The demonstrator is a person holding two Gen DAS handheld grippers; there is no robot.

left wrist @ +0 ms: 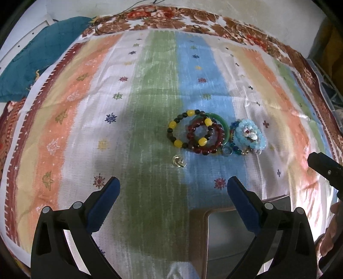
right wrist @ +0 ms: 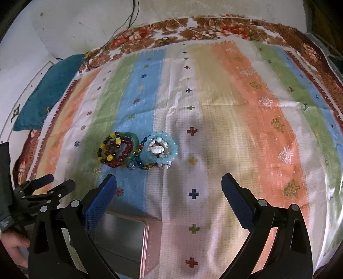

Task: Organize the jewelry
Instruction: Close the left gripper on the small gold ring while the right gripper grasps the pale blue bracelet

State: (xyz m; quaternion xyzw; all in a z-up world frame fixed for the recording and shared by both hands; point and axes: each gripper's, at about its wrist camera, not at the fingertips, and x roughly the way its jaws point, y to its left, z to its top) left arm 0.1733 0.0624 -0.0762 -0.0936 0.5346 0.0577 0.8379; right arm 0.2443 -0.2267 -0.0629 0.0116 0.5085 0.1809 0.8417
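With both the left gripper (left wrist: 173,190) and right gripper (right wrist: 169,186) spread wide and empty, grabbing the overlapping bracelets (left wrist: 194,135) beyond the box (left wrist: 227,231) risks dragging neighbours along.

**Camera setup: two wrist fisheyes over striped cloth**

Left wrist view: mounted behind left tool (left wrist: 173,191), looking forward and steeply down along spread blue-padded fingers (left wrist: 107,203). Close to striped cloth (left wrist: 150,96). Bracelet cluster (left wrist: 197,135) ahead, slightly right of centre. Right tool (left wrist: 325,169) visible at right edge.

Right wrist view: same mounting behind right tool (right wrist: 169,188), similar height and tilt, shifted rightward. Bracelet cluster (right wrist: 120,150) left of centre. Left tool (right wrist: 51,186) at lower left.

Shared: cloth, bracelets, light-blue bead pile (left wrist: 248,135) (right wrist: 160,148), metal tin (left wrist: 231,234) (right wrist: 124,240) near bottom, teal pillow (left wrist: 42,53) (right wrist: 49,94) far left, floral border (left wrist: 171,19) (right wrist: 193,28).
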